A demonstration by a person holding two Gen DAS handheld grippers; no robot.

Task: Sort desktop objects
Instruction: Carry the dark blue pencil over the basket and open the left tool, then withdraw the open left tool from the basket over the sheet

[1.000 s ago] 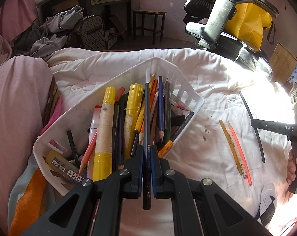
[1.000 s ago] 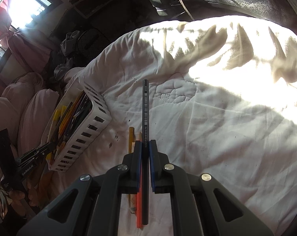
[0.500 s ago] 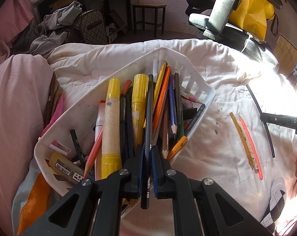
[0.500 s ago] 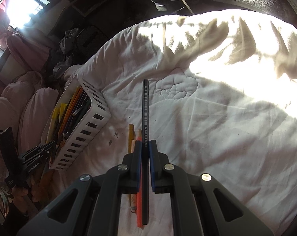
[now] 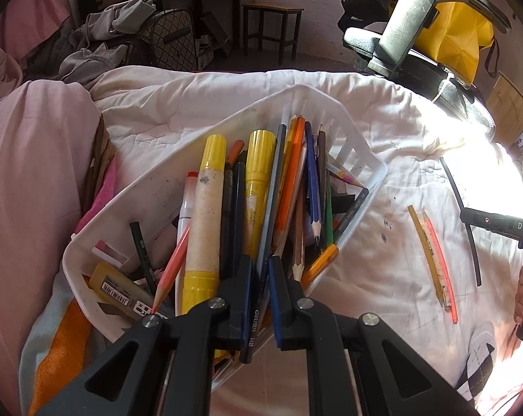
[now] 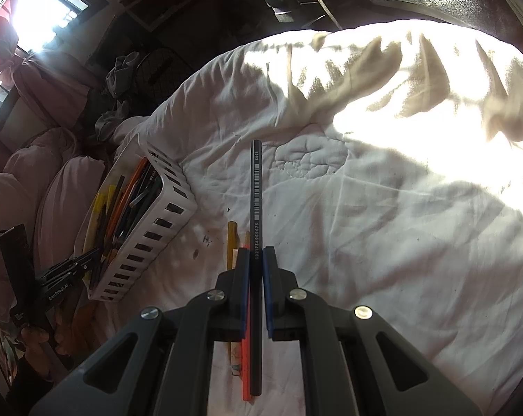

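Note:
A white slotted basket (image 5: 377,176) on the white quilt holds several pencils, pens and two yellow markers (image 5: 206,215). My left gripper (image 5: 260,270) hovers over its near end, jaws slightly apart, with a dark grey HB pencil (image 5: 270,208) lying loose between them, its tip resting in the basket. My right gripper (image 6: 256,260) is shut on a black pencil (image 6: 256,187) just above the quilt; that pencil also shows in the left wrist view (image 5: 460,215). A yellow pencil (image 5: 426,253) and a red pencil (image 5: 439,263) lie on the quilt beside it.
Pink pillows (image 5: 29,173) lie left of the basket. An office chair (image 5: 410,17) with a yellow bag stands beyond the bed's far right. A stool, a desk and heaped clothes (image 5: 105,45) are behind. The quilt (image 6: 382,225) to the right is brightly sunlit.
My left gripper has lowered toward the basket and its jaws have parted, loosening the dark grey pencil, which now leans into the basket. My right gripper has hardly moved.

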